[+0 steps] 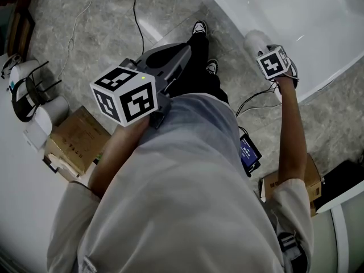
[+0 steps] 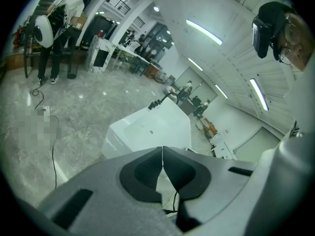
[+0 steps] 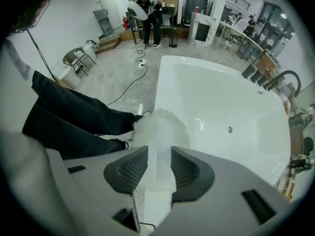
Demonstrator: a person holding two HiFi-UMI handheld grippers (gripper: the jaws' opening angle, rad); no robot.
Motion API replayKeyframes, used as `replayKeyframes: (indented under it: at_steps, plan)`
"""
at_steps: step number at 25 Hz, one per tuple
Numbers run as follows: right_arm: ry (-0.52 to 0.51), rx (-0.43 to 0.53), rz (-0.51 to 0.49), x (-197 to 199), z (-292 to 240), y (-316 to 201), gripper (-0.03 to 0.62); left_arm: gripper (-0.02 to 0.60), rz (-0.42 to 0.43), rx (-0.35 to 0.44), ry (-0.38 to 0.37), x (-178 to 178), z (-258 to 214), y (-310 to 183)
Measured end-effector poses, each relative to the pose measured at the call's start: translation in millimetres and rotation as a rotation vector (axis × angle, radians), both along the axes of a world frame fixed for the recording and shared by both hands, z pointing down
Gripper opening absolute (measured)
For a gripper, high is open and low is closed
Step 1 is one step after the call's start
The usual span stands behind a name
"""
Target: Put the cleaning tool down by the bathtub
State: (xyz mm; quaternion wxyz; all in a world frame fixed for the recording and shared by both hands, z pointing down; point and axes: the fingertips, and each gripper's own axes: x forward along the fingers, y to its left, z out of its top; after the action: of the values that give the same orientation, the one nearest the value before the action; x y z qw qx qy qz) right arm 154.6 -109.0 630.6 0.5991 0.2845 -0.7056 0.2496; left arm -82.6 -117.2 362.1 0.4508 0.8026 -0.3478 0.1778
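The cleaning tool [image 3: 156, 132] is white, with a fluffy head and a flat handle. It looks blurred, and its handle stands between the jaws of my right gripper [image 3: 160, 156], which are spread about as wide as the handle. In the head view its fluffy head [image 1: 255, 39] shows just past the right gripper [image 1: 275, 65], against the outer wall of the white bathtub [image 1: 318, 27]. The tub [image 3: 221, 107] fills the right gripper view. My left gripper [image 2: 163, 154] is held in front of my body, its tips touching with nothing between them, and a white bathtub [image 2: 152, 127] shows beyond it.
My legs and black shoes [image 1: 199, 28] stand on the marble floor beside the tub. Cables [image 1: 136, 16] run over the floor. Cardboard boxes [image 1: 77, 135] and a chair [image 1: 34, 87] are at the left, another box [image 1: 310, 181] at the right. People [image 3: 147, 6] stand far back.
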Motion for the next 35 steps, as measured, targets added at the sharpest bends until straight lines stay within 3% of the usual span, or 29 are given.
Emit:
replayKeyframes:
  at_steps: [20, 22, 24, 35]
  plan:
    - [-0.043, 0.014, 0.060, 3, -4, -1, 0.156, 0.009, 0.000, -0.001, 0.004, 0, 2, 2]
    - [-0.038, 0.020, 0.077, 5, -6, -1, 0.141, 0.009, 0.000, -0.001, 0.005, 0, 3, 2]
    - [-0.047, 0.048, 0.074, 3, -10, -7, 0.084, 0.009, -0.001, -0.001, 0.006, 0, 1, 2]
    - [-0.076, 0.049, 0.052, -5, -11, -6, 0.081, 0.009, 0.000, -0.001, 0.009, 1, 1, 2]
